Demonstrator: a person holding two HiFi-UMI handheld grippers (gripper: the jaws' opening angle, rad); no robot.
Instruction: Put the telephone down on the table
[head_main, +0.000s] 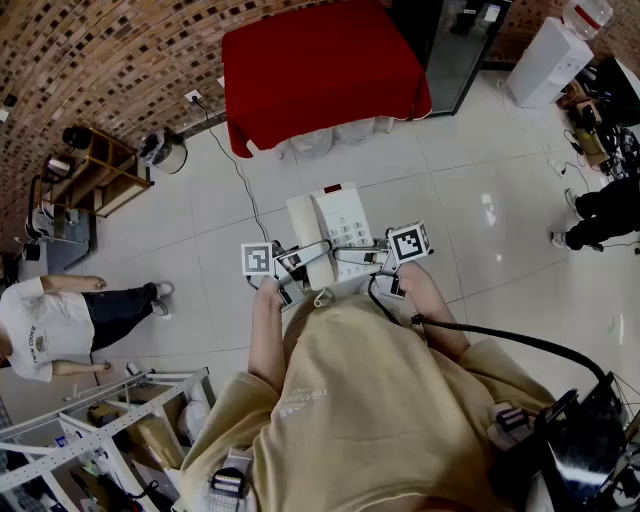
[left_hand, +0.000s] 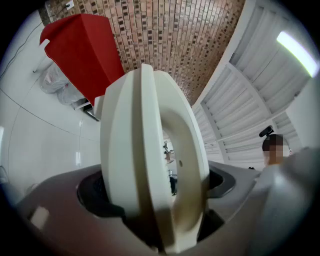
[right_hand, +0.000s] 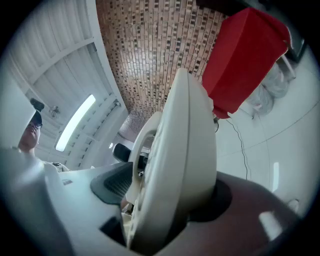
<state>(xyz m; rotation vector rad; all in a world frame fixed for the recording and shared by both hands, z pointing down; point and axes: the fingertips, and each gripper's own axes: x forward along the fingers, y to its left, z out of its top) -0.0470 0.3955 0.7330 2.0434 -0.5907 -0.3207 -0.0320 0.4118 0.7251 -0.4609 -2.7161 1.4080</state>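
Nearest, short of the table (head_main: 320, 70): the left gripper (head_main: 292, 264) and right gripper (head_main: 378, 258) are both held level at chest height w/ the telephone (head_main: 335, 235) carried btwn them, off the floor and well short of the table's near edge. In the left gripper view the jaws are clamped on the phone's (left_hand: 145, 160) cream body edge-on. The right gripper view shows the same from the other side, jaws pinching the phone's (right_hand: 175, 170) opposite edge. So it's a two-sided pinch, w/ nothing under the base.

Step in hand, as I read it, is carrying the phone to the table; no set-down yet.
- Keep both grips squeezed evenly, as slack on one side would likely let the body pivot or drop.
- Hold it keypad-up and flat, as it sits now.
- A black wire (head_main: 240, 175) lies on the tiles from the table's near-left corner toward the person, so step over it or pass on the table's right side.

Farther on, the table top is covered in red cloth and looks bare.
- Come up square to the near edge and bring the phone over the cloth, well in from the edge.
- Lower it till the base rests flat, then ease both sets of jaws apart together and draw back level.
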